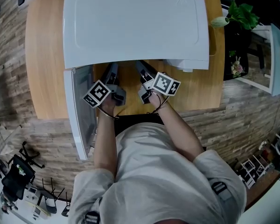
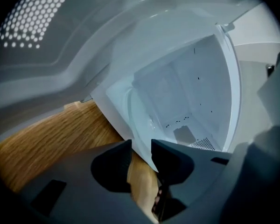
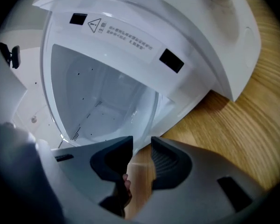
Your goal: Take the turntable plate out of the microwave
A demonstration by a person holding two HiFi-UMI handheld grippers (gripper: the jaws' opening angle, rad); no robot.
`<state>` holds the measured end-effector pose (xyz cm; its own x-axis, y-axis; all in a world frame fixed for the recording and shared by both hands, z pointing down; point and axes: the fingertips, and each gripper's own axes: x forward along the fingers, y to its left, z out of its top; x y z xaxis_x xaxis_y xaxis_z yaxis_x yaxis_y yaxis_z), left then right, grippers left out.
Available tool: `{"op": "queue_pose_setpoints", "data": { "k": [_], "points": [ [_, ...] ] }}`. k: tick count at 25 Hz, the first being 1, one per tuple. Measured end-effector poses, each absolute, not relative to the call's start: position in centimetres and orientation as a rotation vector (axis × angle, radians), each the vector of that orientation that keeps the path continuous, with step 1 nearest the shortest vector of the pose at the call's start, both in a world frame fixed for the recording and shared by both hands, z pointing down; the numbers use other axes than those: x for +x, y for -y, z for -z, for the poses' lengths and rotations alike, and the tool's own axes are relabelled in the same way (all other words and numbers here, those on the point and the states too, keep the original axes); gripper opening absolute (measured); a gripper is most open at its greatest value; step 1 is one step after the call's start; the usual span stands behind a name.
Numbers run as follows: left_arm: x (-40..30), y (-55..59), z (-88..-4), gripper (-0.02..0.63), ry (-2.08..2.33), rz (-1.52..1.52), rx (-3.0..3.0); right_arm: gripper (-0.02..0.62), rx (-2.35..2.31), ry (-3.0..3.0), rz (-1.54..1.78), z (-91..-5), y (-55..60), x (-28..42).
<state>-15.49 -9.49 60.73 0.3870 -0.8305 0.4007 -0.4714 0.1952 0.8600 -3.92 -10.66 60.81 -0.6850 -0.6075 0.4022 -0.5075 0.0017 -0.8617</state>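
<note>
The white microwave stands on a wooden table with its door swung open to the left. Both grippers sit at its opening. The clear glass turntable plate shows as a curved see-through rim in front of the empty cavity. That rim runs into the gap of my left gripper, whose jaws stand apart and do not press on it. In the right gripper view the plate likewise reaches between the parted jaws of my right gripper. In the head view the left gripper and right gripper are side by side; the plate is hidden there.
The open door stands close on the left of my left gripper. A strip of bare wood lies in front of the microwave up to the table's front edge. A potted plant stands beyond the table's right end.
</note>
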Motion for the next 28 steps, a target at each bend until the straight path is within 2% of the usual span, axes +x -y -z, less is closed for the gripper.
{"op": "queue_pose_setpoints", "data": {
  "k": [5,10,28],
  "points": [
    [-15.4,10.1,-61.3,0.141,1.247,0.382,1.420,0.127,-1.223,-2.097,1.827,-60.9,11.7,-3.6],
    [-15.6,10.5,-61.3,0.092,1.262,0.384,1.415,0.091,-1.251,-2.106,1.844,-61.1,11.8,-3.4],
    [-14.2,7.8,-61.4,0.084,1.221,0.390,1.405,0.067,-1.250,-2.139,1.838,-61.0,9.7,-2.3]
  ]
}}
